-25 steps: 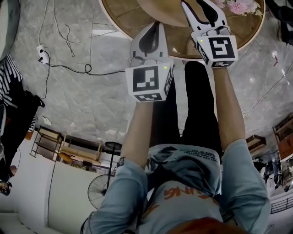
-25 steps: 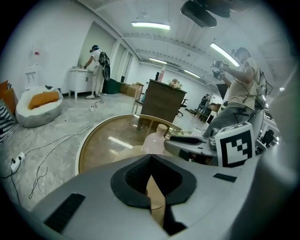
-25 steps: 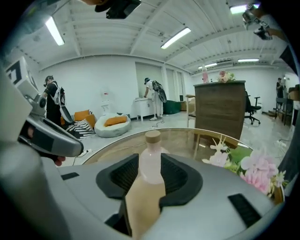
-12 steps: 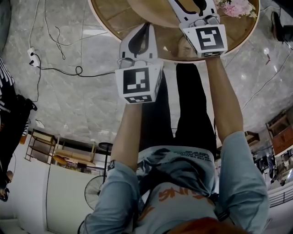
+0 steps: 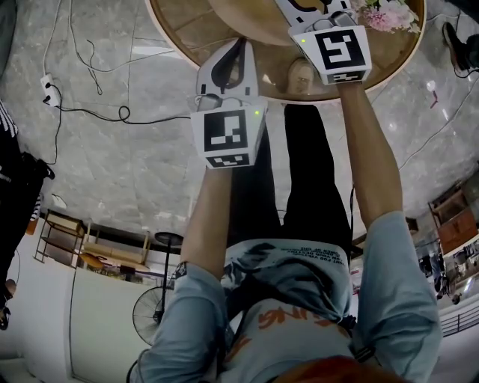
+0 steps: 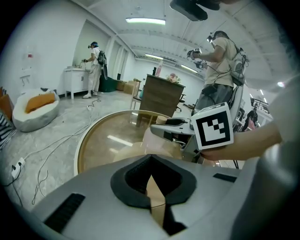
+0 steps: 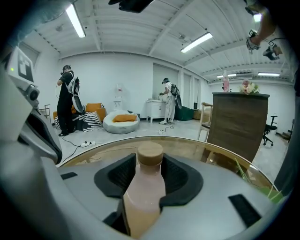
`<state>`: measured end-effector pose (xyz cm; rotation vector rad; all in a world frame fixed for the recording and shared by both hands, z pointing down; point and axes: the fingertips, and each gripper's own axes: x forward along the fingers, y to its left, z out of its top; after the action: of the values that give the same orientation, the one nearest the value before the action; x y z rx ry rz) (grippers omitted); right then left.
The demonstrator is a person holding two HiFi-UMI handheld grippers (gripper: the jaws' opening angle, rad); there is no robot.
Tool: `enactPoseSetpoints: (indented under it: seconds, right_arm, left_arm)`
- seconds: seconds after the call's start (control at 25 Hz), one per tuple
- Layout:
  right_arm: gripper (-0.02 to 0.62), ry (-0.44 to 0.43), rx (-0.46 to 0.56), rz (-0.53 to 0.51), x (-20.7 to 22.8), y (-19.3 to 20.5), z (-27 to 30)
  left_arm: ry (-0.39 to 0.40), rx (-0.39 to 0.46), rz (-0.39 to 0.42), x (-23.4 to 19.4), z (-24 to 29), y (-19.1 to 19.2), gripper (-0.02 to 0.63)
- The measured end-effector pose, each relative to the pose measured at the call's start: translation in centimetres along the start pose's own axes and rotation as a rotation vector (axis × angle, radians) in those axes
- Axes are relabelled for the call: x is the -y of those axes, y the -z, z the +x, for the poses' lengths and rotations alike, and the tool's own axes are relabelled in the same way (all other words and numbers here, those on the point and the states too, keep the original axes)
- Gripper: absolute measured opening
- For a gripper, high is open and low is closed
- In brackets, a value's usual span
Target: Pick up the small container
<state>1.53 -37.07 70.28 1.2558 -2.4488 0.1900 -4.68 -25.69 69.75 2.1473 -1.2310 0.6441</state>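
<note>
Small container (image 7: 149, 192), a pale pink bottle with a tan cap (image 7: 150, 153), upright between the jaws of the right gripper (image 7: 150, 164), above the round glass-topped table (image 7: 201, 149); base hidden behind the gripper body. Jaws spread wide on either side of the bottle, not seen to clamp it. Left gripper (image 6: 150, 158) closed at the tips on nothing, held near the table edge, not far from the right one.

Likely hazards:
- Closing off-centre or too high near the neck, tipping the bottle on the smooth glass.
- Lifting with too light a squeeze, letting the smooth rounded body slip down and out.
- Swinging into the pink flowers (image 5: 389, 11) nearby on the table.

Cap in place, so probably little risk of spilling. Contents not discernible through the opaque wall.
</note>
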Motion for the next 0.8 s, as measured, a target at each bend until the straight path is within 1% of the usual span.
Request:
enactPoseSetpoints:
  seconds: [0.24, 0.36, 0.44, 0.6, 0.68, 0.8]
  right_arm:
    - [0.152, 0.038, -0.089, 0.082, 0.0, 0.0, 0.1]
    - [0.15, 0.036, -0.129, 0.083, -0.3, 0.0, 0.0]
    - [0.15, 0.018, -0.153, 0.078, -0.9, -0.1, -0.4]
    - [0.15, -0.025, -0.163, 0.098, -2.2, -1.0, -2.4]
    - [0.15, -0.039, -0.161, 0.125, -2.7, -1.4, -4.0]
    - [0.15, -0.062, -0.127, 0.16, -2.9, -3.4, -6.0]
  left_arm:
    - [-0.003, 0.011, 0.001, 0.9, -0.6, -0.2, 0.024]
    - [-0.022, 0.027, -0.004, 1.0, -1.0, -0.5, 0.023]
    - [-0.038, 0.042, -0.013, 1.1, -1.6, -0.8, 0.023]
    - [-0.078, 0.077, -0.018, 1.4, -2.8, -1.7, 0.023]
    - [-0.099, 0.093, -0.012, 1.5, -3.6, -2.4, 0.023]
    - [-0.164, 0.148, -0.034, 0.8, -5.2, -4.4, 0.023]
